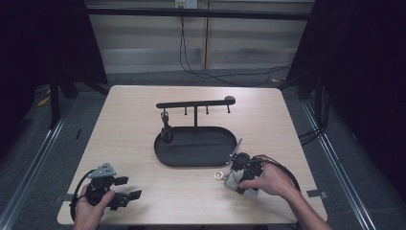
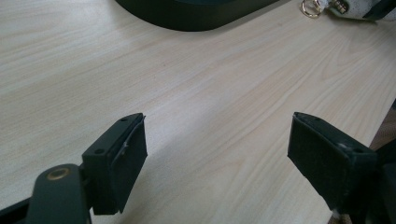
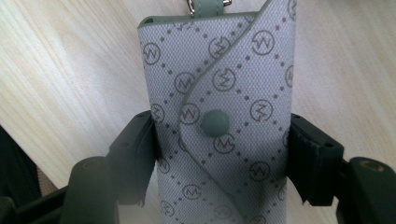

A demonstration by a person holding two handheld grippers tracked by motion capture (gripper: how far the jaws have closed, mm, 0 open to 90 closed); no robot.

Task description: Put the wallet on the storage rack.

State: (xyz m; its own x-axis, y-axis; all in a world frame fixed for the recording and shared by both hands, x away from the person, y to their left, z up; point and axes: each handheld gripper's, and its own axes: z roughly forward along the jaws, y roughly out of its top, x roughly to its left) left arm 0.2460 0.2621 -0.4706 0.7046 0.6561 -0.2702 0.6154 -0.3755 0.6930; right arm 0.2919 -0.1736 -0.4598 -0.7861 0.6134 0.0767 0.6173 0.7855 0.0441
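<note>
A grey key pouch (image 3: 219, 74) with a printed monogram pattern and a round snap lies on the wooden table, a metal ring (image 1: 219, 176) at its far end. My right gripper (image 3: 219, 128) is shut on it, both pads pressing its sides just below the snap. From above, the right gripper (image 1: 241, 168) sits near the table's front right, by the black oval tray (image 1: 191, 163). My left gripper (image 1: 130, 188) rests at the front left, held by a hand. Its jaws stand wide apart over bare wood (image 2: 217, 140), with nothing between them.
A black rack with several hooks (image 1: 195, 103) rises from the tray's back edge. A dark key holder (image 1: 166, 130) hangs from its leftmost hook. The tray's rim (image 2: 196, 16) and the pouch's ring (image 2: 309, 8) appear far off in the left gripper view. Cables cross the floor behind the table.
</note>
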